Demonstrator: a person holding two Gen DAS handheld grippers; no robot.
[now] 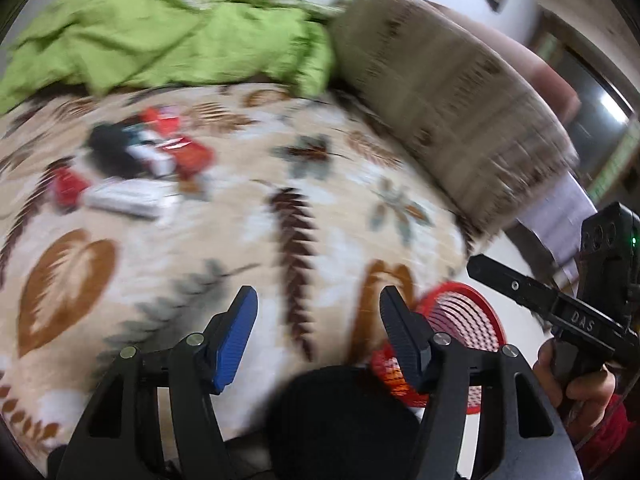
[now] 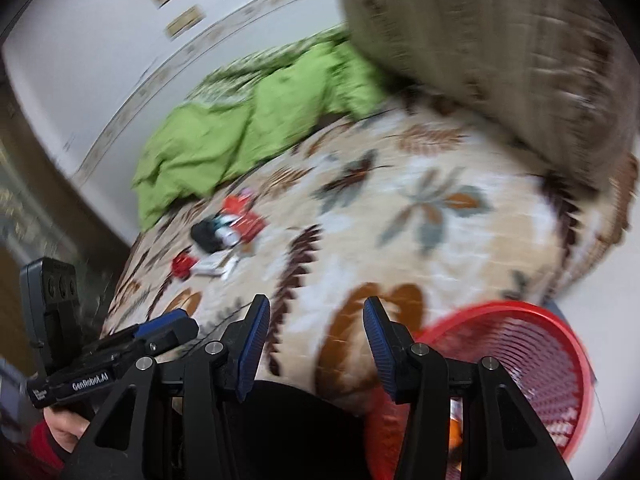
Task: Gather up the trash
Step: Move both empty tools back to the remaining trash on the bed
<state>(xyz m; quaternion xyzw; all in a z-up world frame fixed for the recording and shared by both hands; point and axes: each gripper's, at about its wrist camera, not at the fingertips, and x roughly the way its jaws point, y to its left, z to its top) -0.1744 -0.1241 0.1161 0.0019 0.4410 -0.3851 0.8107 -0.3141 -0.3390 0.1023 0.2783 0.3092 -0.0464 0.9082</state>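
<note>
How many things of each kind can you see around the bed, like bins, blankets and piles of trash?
Red plastic mesh waste bin: 1
Crumpled green fabric blanket: 1
Folded brown patterned blanket: 1
Blurred pile of red, black and white wrappers and packets: 1 pile, pieces too blurred to count
Total: 4

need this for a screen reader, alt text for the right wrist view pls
Blurred fisheye view: the right gripper, jaws open and empty, over a leaf-patterned bedspread with a small pile of trash. A red mesh basket sits lower right, a green blanket behind.
</note>
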